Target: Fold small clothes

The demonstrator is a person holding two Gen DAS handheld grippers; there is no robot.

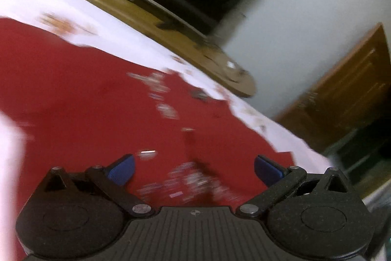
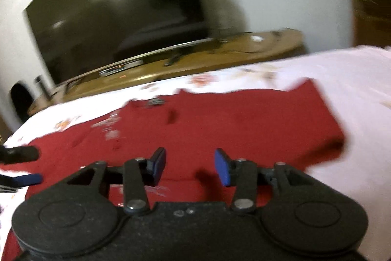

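A red garment (image 2: 220, 119) is seen spread out on a white floral bedsheet (image 2: 330, 80), which appears to cover a bed; pale printed markings are scattered across the cloth, though they are too blurred to be read. A raised edge across the cloth close to the right gripper suggests that part of it may already be turned over, but this cannot be settled from the blur. The right gripper (image 2: 190, 169) is held just above the near part of the garment, its blue fingers (image 2: 223, 170) parted with nothing between them. The left gripper (image 1: 194, 171) is likewise held over the red cloth, its fingers (image 1: 122, 171) spread wide and empty. Beyond the bed, a wooden TV stand (image 2: 220, 58) carrying a dark television (image 2: 117, 16) is seen against a white wall.

The step in hand is judged to be an approach between folds. For the next move, an edge or corner of the garment would need to be pinched by each gripper and carried across evenly.
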